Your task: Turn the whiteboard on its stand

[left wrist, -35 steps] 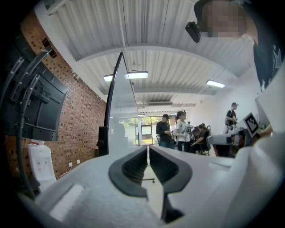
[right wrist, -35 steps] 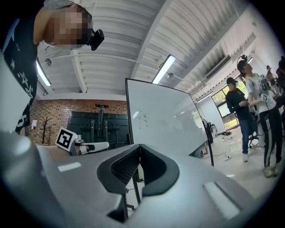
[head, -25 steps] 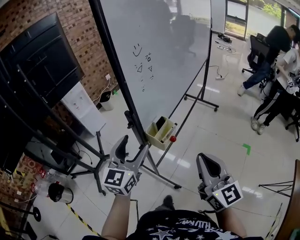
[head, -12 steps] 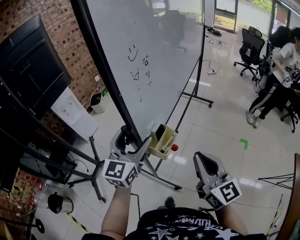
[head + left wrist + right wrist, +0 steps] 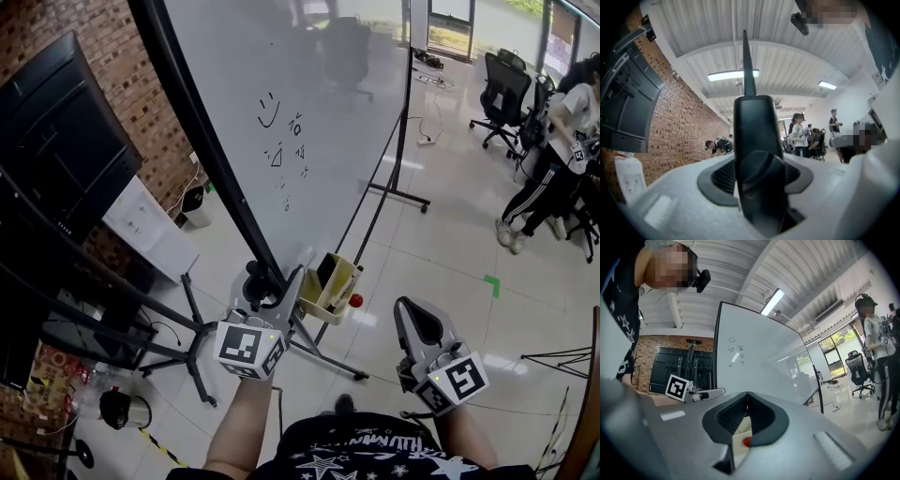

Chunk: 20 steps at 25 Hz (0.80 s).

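Since a second ago the left gripper (image 5: 272, 283) has moved up from beside the board's lower corner to straddle it. Its jaws are closing with the black frame edge (image 5: 202, 155) between them. In the left gripper view the ribbed pads seem to touch the bar on both sides already, though the angle is too close to be sure. The right gripper (image 5: 412, 309) hangs low to the side, jaws together on nothing (idle for now). Just past the left gripper hangs a beige plastic tray (image 5: 328, 281) with a small red ball-like thing (image 5: 355, 301) beside it. The large, glossy white whiteboard (image 5: 328, 122) stands tilted in its black tubular metal stand (image 5: 405, 131), directly in front of the person. I judge it stiff and fairly heavy, slow to start swinging. The smooth face offers no grip, so the frame edge near the corner, where leverage is likely best, is the sensible hold.
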Tool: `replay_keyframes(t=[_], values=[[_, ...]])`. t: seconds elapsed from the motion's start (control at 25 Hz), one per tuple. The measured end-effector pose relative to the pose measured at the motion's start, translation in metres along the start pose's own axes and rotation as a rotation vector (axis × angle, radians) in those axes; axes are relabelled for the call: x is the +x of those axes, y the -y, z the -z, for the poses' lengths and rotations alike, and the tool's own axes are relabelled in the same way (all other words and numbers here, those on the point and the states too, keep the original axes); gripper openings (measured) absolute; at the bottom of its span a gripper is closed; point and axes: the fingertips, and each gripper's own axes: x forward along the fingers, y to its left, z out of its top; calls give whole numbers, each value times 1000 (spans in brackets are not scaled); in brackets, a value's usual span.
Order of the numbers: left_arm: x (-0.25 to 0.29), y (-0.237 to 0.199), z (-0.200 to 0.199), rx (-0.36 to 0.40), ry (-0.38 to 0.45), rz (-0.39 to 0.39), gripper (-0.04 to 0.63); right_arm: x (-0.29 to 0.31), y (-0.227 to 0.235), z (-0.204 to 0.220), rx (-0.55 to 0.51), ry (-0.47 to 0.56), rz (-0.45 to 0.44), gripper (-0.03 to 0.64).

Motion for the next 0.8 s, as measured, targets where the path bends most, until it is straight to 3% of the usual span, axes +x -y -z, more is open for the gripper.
replay_keyframes(t=[0.16,0.8], values=[[1,8,-2,-26,5,43,137,11,-5,0,9,10,-10,8],[1,2,-3,-70,-5,-5,121,10,-6,10,16,-19,-10,8]])
